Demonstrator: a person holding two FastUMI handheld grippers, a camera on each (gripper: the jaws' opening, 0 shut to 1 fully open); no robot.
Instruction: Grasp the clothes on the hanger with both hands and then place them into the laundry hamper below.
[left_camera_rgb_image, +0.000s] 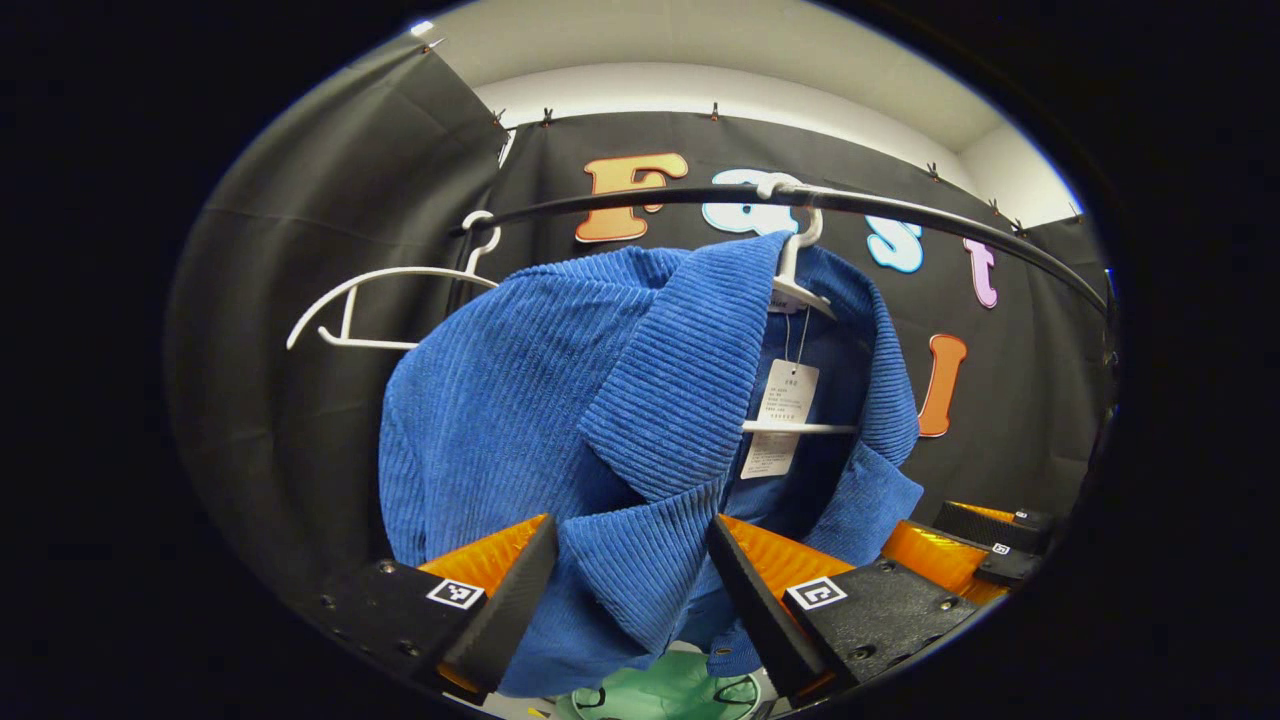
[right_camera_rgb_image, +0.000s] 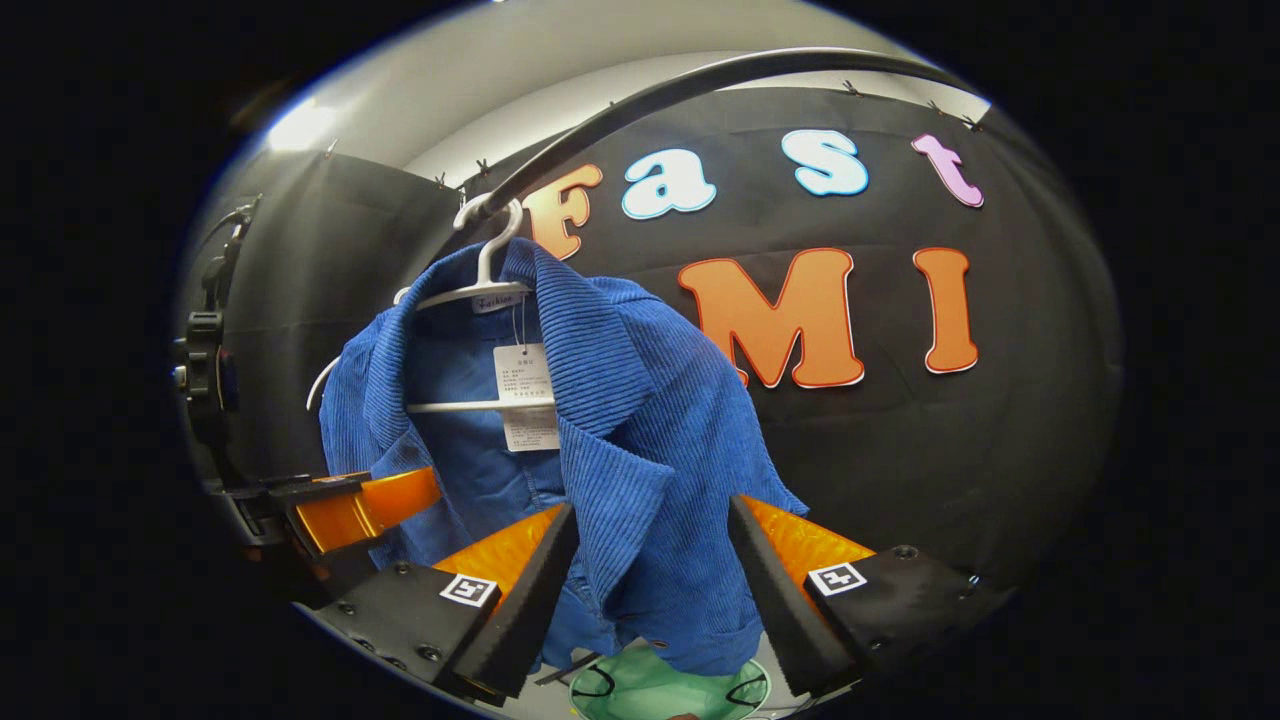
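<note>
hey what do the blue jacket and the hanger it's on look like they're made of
The blue jacket looks like corduroy: soft, matte cloth with fine parallel ribs across collar and body. Its white hanger seems to be moulded plastic, smooth with a slight sheen and a one-piece hook, though painted metal can't be ruled out.

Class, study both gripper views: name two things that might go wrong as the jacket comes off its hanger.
1. Both grippers' jaws stand open around the blue jacket; closing on a thin fold may let it slip.
2. The jacket sits on a white hanger hooked over the rail; pulling down may drag the hanger along.
</note>
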